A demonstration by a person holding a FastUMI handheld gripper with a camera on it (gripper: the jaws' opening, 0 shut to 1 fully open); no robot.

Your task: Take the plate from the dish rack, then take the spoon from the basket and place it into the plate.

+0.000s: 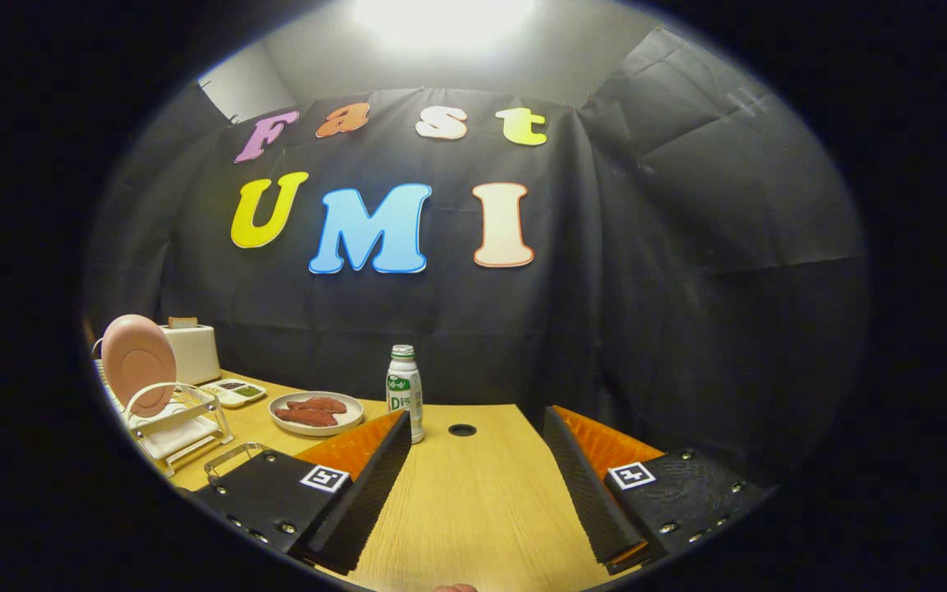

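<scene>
A pink plate (138, 362) stands upright in a white dish rack (176, 427) far off to the left of my fingers. A wire basket (231, 460) shows partly behind my left finger; I cannot see what lies in it. My gripper (473, 477) is open over the wooden table (473, 501), with nothing between its fingers.
A white bottle (404, 401) stands just beyond the left fingertip. A white plate with reddish food (316, 411) lies left of the bottle. Farther back left are a small divided dish (235, 391) and a white toaster (191, 352). A round hole (462, 430) is in the tabletop.
</scene>
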